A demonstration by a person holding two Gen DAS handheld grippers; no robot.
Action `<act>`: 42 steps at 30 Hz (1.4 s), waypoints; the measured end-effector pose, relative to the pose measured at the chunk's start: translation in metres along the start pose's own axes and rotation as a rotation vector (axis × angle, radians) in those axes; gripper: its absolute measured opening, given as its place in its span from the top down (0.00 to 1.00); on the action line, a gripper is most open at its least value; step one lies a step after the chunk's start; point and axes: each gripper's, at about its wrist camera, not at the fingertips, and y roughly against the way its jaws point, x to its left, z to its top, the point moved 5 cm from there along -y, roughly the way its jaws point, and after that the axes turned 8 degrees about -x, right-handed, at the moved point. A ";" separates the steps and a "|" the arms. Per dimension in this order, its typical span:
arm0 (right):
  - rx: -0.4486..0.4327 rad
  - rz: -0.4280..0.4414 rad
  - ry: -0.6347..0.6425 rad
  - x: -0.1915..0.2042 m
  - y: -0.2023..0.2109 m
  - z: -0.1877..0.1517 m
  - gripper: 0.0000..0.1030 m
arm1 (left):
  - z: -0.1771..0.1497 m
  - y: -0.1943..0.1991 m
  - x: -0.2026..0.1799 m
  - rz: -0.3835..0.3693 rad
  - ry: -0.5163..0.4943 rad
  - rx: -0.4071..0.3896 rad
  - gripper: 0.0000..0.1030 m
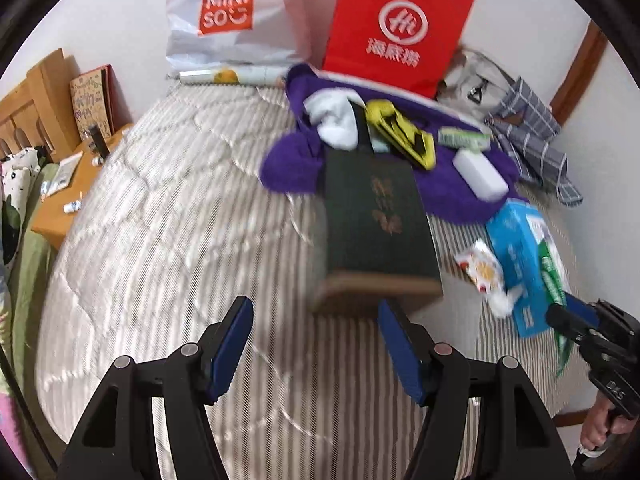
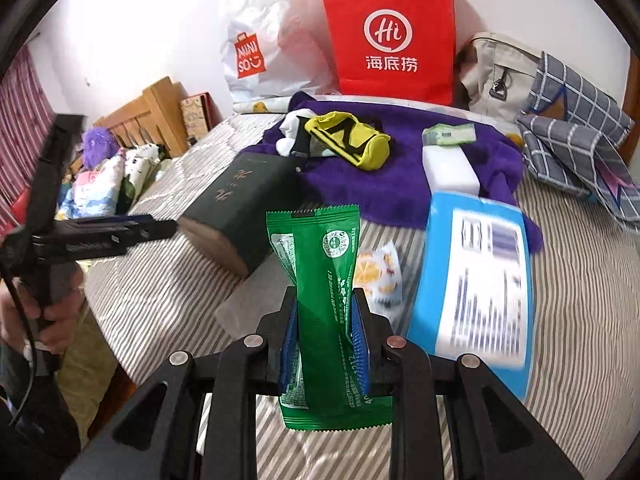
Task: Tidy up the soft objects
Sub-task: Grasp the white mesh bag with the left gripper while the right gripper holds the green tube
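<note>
Two grippers over the bed [image 2: 168, 292]: right gripper [image 2: 325, 334] pinching a green packet [image 2: 324, 280], left gripper [image 1: 316, 344] jaws spread before a dark book [image 1: 376, 220].

**Green packet clamped upright over the striped bed**

The right gripper [image 2: 324, 332] pinches a green packet [image 2: 320, 288] between its blue pads [image 2: 362, 344], the packet standing upright. At 10 o'clock from it lies a dark green book [image 2: 244, 204] on the striped bed [image 2: 160, 300], with the left gripper [image 2: 160, 229] reaching in just beside the book's edge at 9 o'clock. A blue box [image 2: 476, 280] rests at 3 o'clock. At 12 o'clock a purple towel [image 2: 380, 176] carries a yellow pouch [image 2: 352, 144], backed by a red paper bag [image 2: 392, 36].
</note>
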 end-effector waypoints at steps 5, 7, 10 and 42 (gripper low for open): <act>-0.035 -0.019 -0.004 -0.002 0.023 -0.029 0.76 | -0.027 -0.016 -0.021 -0.045 0.000 0.028 0.38; -0.064 -0.068 -0.006 -0.006 0.035 -0.040 0.76 | -0.035 -0.022 -0.032 -0.068 -0.016 0.040 0.38; -0.088 -0.076 -0.029 -0.014 0.049 -0.055 0.76 | -0.046 -0.033 -0.048 -0.078 -0.050 0.064 0.38; -0.005 -0.148 -0.199 -0.085 0.030 -0.126 0.74 | -0.051 -0.055 -0.126 0.050 -0.235 0.020 0.25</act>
